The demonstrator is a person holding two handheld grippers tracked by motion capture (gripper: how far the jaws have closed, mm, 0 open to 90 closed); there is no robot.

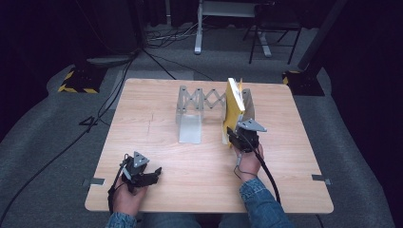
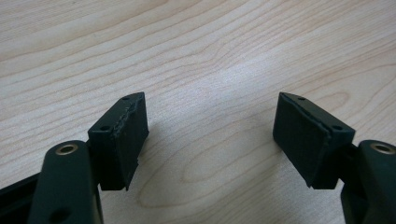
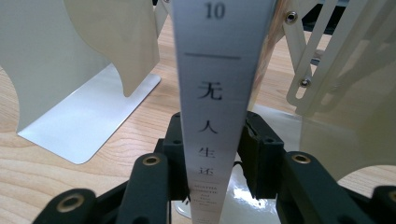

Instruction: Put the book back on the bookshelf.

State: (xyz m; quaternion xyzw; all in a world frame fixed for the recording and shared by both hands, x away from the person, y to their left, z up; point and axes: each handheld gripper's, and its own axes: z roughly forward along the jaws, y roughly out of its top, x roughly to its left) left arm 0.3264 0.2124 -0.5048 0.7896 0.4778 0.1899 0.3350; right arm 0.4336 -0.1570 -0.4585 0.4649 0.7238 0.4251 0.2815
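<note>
Near the table's point(image 1: 204, 190) front edge, the left gripper point(image 1: 154, 173) lay low over bare wood in the person's left hand point(image 1: 126, 197), its jaws spread wide with nothing between them. Farther in, the right gripper point(image 1: 233, 135), held by the right hand point(image 1: 248, 164), clamped its jaws on the spine of an upright yellow book point(image 1: 234, 107). The book stood in the right end of a metal rack point(image 1: 197, 107) at mid-table. Beyond lay grey floor point(image 1: 57, 137) with cables point(image 1: 109, 99).

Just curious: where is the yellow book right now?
The book stands upright at the rack's right end, mid-table, its spine clamped by the right gripper.
</note>
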